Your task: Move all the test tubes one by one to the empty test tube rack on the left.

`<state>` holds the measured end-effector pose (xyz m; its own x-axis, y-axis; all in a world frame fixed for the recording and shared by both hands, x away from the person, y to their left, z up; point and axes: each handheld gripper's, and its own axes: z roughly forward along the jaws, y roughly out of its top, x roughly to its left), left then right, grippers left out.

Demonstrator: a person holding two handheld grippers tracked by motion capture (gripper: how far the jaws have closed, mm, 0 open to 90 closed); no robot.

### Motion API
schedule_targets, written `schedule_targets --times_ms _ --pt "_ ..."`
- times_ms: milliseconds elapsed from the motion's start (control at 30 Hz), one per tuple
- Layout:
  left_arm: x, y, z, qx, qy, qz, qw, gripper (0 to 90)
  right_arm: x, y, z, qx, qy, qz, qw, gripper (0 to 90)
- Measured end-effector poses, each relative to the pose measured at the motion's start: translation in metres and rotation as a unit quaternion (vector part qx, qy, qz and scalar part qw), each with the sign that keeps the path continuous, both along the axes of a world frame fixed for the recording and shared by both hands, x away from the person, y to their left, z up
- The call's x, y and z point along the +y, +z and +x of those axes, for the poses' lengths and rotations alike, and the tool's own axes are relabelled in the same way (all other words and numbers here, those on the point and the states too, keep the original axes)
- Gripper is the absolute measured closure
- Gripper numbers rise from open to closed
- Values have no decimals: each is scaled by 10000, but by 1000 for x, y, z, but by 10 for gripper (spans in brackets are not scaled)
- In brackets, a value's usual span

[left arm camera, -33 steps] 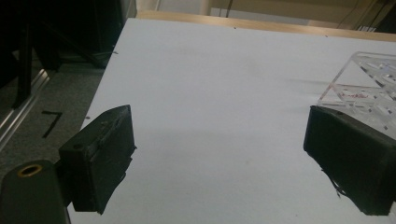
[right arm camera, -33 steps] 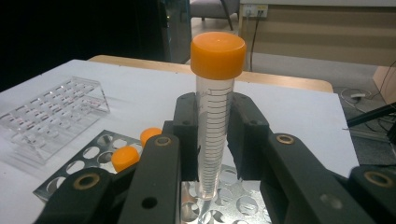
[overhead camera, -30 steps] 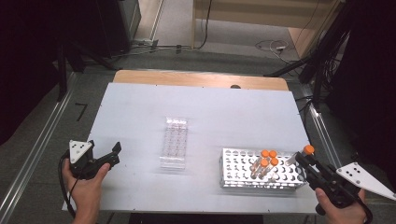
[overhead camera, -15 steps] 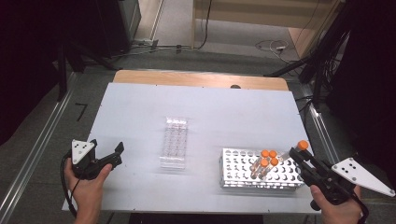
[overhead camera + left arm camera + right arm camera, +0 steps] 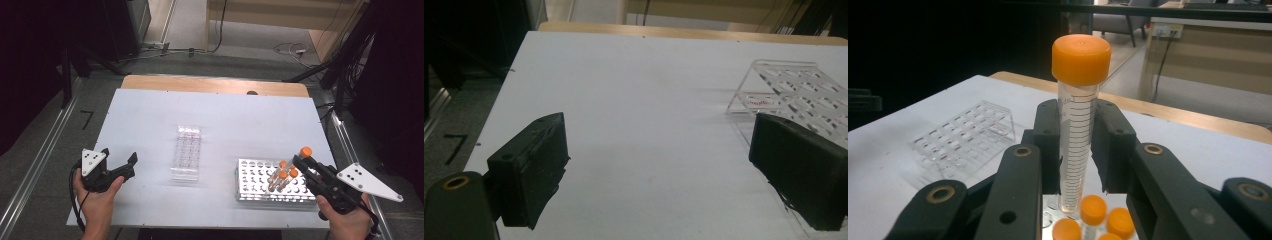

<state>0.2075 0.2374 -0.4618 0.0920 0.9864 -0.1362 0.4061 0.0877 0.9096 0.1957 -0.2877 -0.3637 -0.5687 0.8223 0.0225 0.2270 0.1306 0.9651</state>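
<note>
My right gripper [image 5: 300,162] is shut on a clear tube with an orange cap [image 5: 305,151], held over the right end of a white rack [image 5: 245,192] at the front right. Three more orange-capped tubes [image 5: 283,174] stand in that rack. In the right gripper view the pads clamp the graduated tube [image 5: 1078,140] upright, and the gripper [image 5: 1078,150] sits above the capped tubes [image 5: 1093,209]. My left gripper [image 5: 120,156] rests low at the front left, open with nothing between its fingers [image 5: 664,175]. A clear empty rack [image 5: 187,152] lies mid-table.
The clear rack [image 5: 794,95] lies to the right of the left jaws and shows far left in the right gripper view [image 5: 965,140]. The white tabletop [image 5: 225,115] has a wooden strip along its far edge [image 5: 210,84]. Metal rails run along both sides.
My right gripper has carried the tube leftward and slightly up, from beside the white rack's right end to over it. The left gripper has stayed put.
</note>
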Motion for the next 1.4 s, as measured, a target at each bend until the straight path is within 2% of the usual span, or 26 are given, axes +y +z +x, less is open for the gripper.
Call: schedule_targets --times_ms 100,267,300,333,367,767,1033,1400 --pt "-3 1 0 -21 -58 -28 10000 93 16 -4 3 34 187 -39 9998 722" --pt "-10 4 -1 -54 -208 -65 9997 93 32 -6 5 57 376 -153 9992 722" --pt "-11 5 -1 -57 -242 -70 9997 93 41 -5 6 68 526 -75 9986 722" --pt "-13 6 -1 -76 -268 -89 9996 93 41 -5 6 68 526 -75 9986 722" --pt "-15 7 -1 -91 -307 -96 9994 93 51 -5 7 60 624 -172 9979 722" --pt "-41 16 -1 -164 -772 -132 9968 93 92 -19 13 268 1017 -337 9939 722" --pt "-56 22 1 -229 -1005 -185 9945 95 105 -27 18 401 1130 -391 9920 722" --pt "-78 32 7 -348 -1412 -239 9891 118 125 -35 22 492 1321 -466 9889 722"
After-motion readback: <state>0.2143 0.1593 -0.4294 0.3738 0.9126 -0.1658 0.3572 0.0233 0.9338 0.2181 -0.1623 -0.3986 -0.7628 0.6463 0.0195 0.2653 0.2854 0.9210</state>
